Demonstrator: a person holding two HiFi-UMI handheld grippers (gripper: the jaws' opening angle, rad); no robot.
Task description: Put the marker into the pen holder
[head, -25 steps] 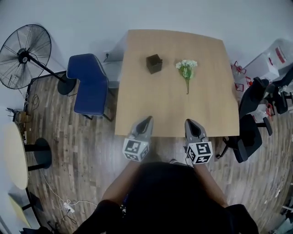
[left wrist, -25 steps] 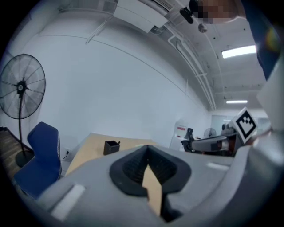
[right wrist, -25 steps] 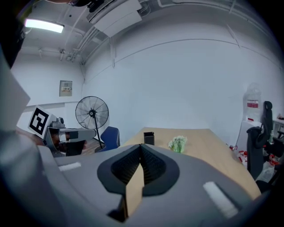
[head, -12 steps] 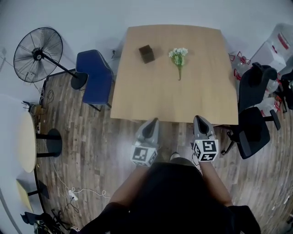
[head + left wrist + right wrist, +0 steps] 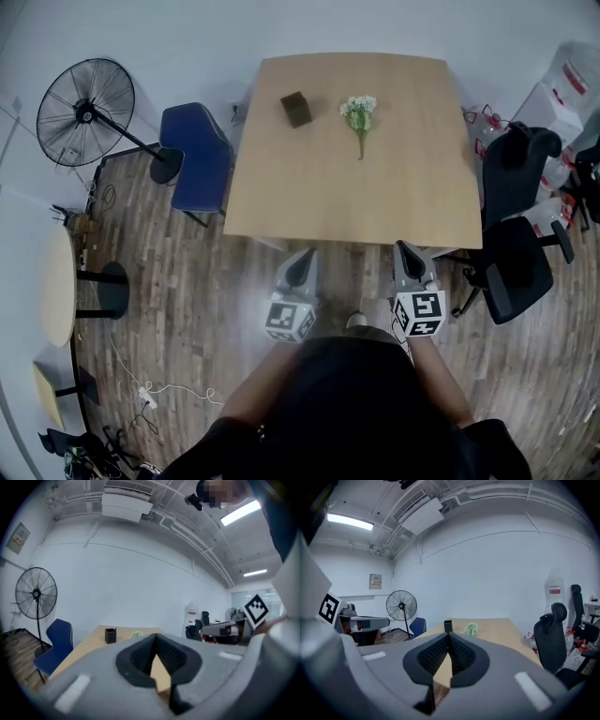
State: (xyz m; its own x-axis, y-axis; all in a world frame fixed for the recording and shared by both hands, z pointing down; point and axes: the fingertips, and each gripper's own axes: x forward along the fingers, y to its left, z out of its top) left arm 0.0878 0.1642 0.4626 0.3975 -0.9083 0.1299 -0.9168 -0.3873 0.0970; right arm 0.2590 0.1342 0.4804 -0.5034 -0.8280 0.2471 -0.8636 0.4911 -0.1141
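Note:
A black square pen holder [image 5: 295, 109] stands at the far left of the wooden table [image 5: 375, 202], with a small bunch of white flowers [image 5: 358, 112] lying to its right. No marker shows in any view. My left gripper [image 5: 304, 255] and right gripper [image 5: 405, 247] hang side by side just short of the table's near edge, over the floor. Both are shut with nothing between the jaws. The left gripper view shows the pen holder [image 5: 110, 635] far beyond its closed jaws; the right gripper view shows the pen holder [image 5: 448, 626] and the flowers [image 5: 470, 629] the same way.
A blue chair [image 5: 195, 155] stands at the table's left side and a floor fan [image 5: 86, 105] beyond it. Black office chairs [image 5: 514, 197] crowd the right side. A round table [image 5: 54, 291] is at the far left.
Both grippers, which reached over the table's near edge, now sit back off it above the floor. The view has pulled away from the table. The jaws stayed shut.

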